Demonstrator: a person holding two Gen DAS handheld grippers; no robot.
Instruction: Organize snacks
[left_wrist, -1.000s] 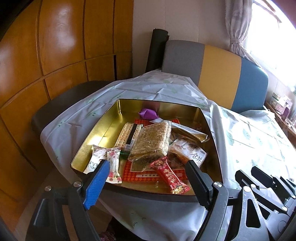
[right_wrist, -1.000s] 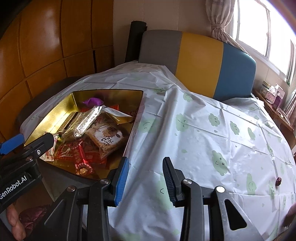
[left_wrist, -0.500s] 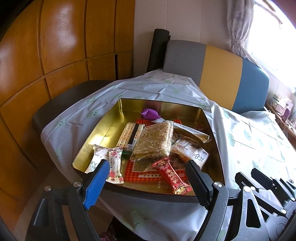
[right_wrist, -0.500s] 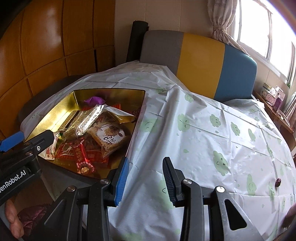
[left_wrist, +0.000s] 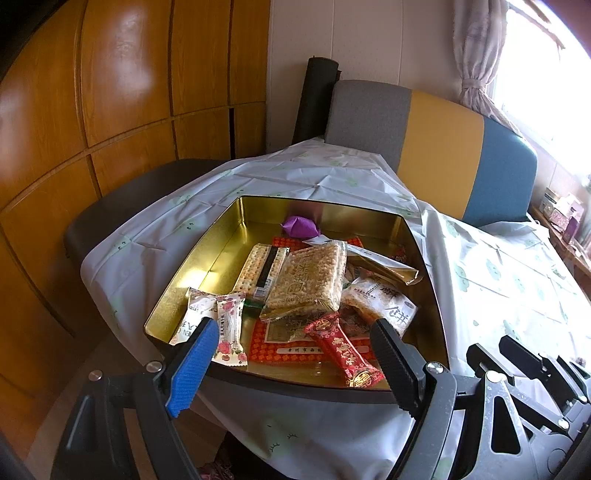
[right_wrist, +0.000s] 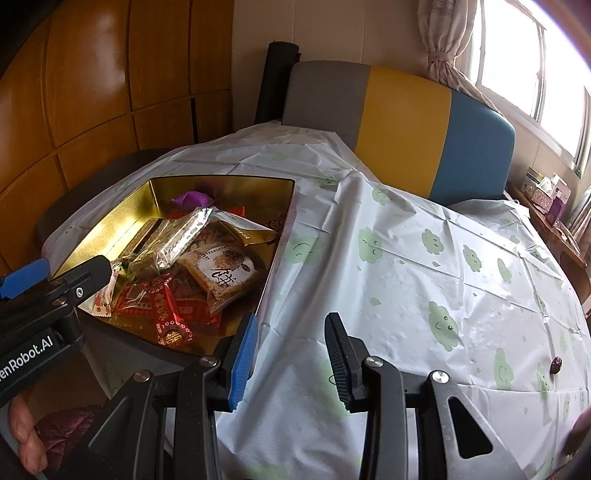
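Your left claw (left_wrist: 291, 350), wide open and empty, has crept slightly toward the tin (left_wrist: 207, 258) at 12 o'clock, snacks (left_wrist: 306, 280) heaped inside; right claw (right_wrist: 290, 350) open, empty, unmoved.

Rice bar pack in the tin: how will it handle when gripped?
The rice bar pack is probably stiff and light, a puffed-grain slab. Its clear glossy wrapper may slip between fingers. It rests tilted atop other snacks in the tin, so pushing likely slides it.
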